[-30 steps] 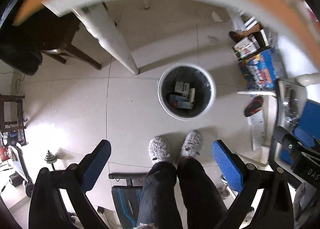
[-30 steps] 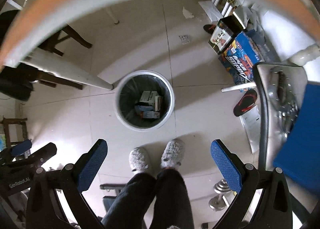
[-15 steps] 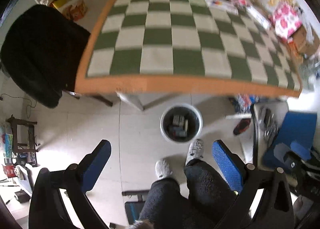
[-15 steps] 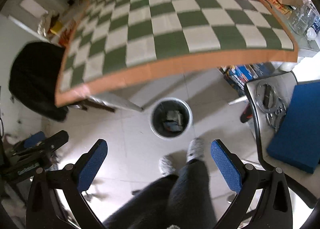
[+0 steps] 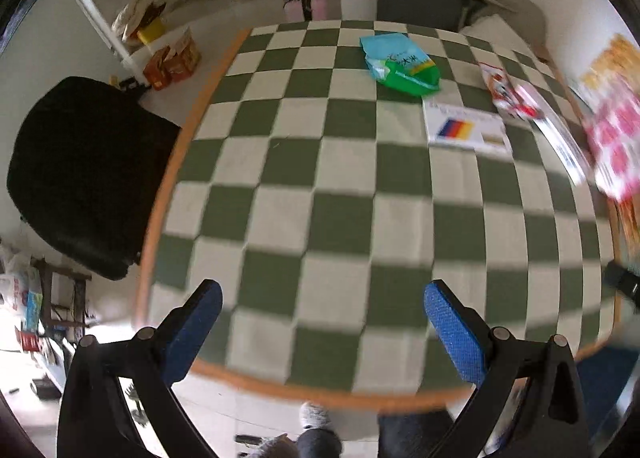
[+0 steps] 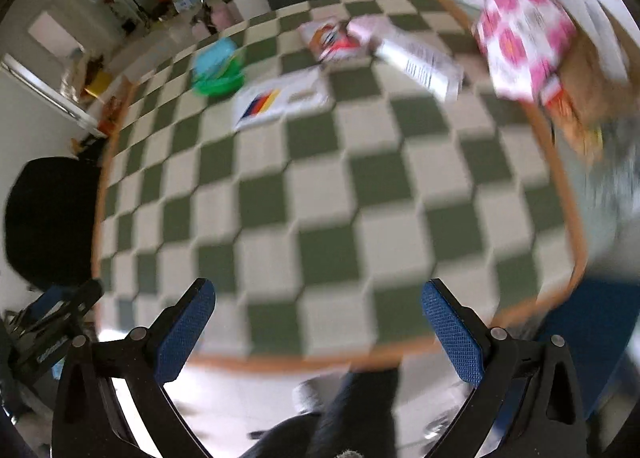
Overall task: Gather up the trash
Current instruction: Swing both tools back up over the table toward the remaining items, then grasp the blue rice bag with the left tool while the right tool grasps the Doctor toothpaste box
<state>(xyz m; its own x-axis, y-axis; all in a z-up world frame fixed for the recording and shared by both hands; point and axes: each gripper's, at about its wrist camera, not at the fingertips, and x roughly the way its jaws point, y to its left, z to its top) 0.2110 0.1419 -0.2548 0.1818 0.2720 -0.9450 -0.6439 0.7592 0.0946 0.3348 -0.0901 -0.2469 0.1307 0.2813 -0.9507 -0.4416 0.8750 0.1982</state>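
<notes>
Both hand-held grippers look for more trash on the table.

The big green-and-white checked table [image 5: 320,177] now fills both views; a second ago they showed the bin on the floor. The white flat box with coloured stripes [image 5: 466,127] and green-and-blue plastic packet [image 5: 400,61] lie far off. The left hand-held gripper [image 5: 322,322] and right hand-held gripper [image 6: 316,318] are wide apart, empty. Next, reach forward.

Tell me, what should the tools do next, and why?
Probably reach the right tool forward toward the white flat box. Both tools, left too, are open and hold nothing, and the trash lies at the checkered table's far side.
</notes>
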